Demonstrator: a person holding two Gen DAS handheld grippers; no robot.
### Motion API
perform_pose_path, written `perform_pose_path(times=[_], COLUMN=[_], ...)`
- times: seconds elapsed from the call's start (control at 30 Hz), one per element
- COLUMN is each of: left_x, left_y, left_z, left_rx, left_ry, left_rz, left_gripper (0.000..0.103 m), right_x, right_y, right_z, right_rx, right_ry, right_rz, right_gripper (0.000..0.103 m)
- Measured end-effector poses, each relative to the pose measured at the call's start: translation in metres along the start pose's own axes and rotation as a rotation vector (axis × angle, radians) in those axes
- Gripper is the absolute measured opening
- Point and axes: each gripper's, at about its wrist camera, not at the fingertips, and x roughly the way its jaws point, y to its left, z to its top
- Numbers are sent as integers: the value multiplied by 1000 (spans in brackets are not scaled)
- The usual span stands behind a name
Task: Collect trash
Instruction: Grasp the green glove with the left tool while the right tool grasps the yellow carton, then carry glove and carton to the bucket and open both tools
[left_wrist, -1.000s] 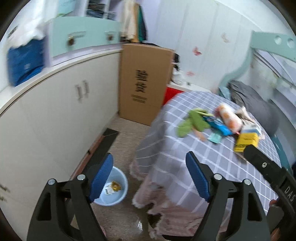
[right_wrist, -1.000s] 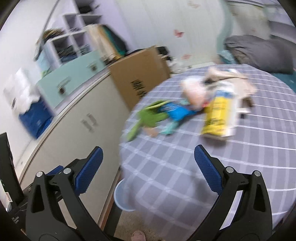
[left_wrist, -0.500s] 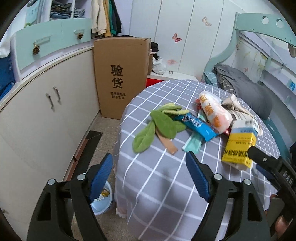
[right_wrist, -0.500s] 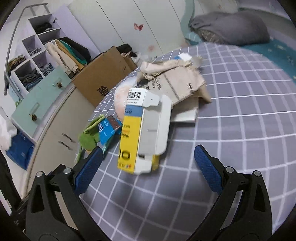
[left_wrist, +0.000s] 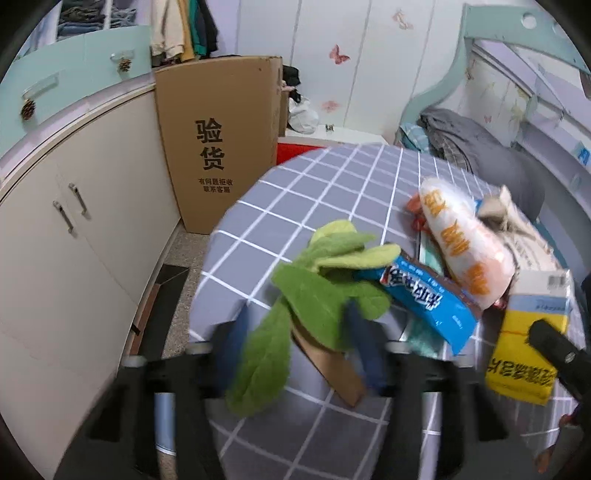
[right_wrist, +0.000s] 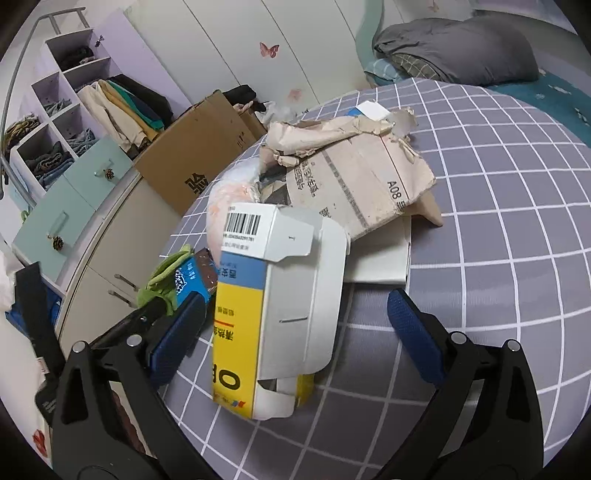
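Observation:
On the grey checked tablecloth (left_wrist: 332, 192) lies a heap of trash. Green felt leaves (left_wrist: 306, 295) and a brown card strip (left_wrist: 332, 365) lie at its near left. My left gripper (left_wrist: 295, 350) is blurred and its jaws are closing, with the leaves and strip between them and a gap still showing. Behind them lie a blue wrapper (left_wrist: 428, 295) and an orange-and-white bag (left_wrist: 465, 243). The jaws of my right gripper (right_wrist: 295, 332) stand wide and are closing slightly around a yellow-and-white carton (right_wrist: 258, 314), without pressing on it. A torn paper bag (right_wrist: 354, 177) lies behind the carton.
A tall cardboard box (left_wrist: 218, 147) stands on the floor beyond the table, with white cabinets (left_wrist: 74, 221) along the left wall. A bed with a grey blanket (right_wrist: 461, 48) is at the back right. The tablecloth (right_wrist: 498, 258) to the right of the carton is bare.
Both grippers have come forward and down to the table. The left jaws have narrowed around the green leaves. The right gripper now straddles the yellow carton.

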Motion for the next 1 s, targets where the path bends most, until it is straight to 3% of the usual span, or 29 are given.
perform_pose_path(times=[0.07,0.13,0.33,0.53,0.7,1.0], left_x=[-3,-12,-58,-105,-141,-175], left_y=[-3,-2,1,14,32,95], left_z=[-3,-4,-14,-24,-38,-78], left_rx=[20,3,-11,-32,-64,-142], left_ry=[-29,-62,-199,-274,-308,-277], left_rz=[-7,-29,-27,-49,-41,93], left_gripper=[6,6,5,5,5,5], right_x=[2,-1,-23,-51,-68,-64], right_y=[1,5,16,34,66,151], right_z=[0,-1,-9,-12,-20,-63], right_rx=[-10,-17,-46,-69,-124,-270], right_ry=[8,2,-53,-90,-95,6], right_rz=[-2,11,16,45,90,241], right_gripper=[69,52,50,49,49,49])
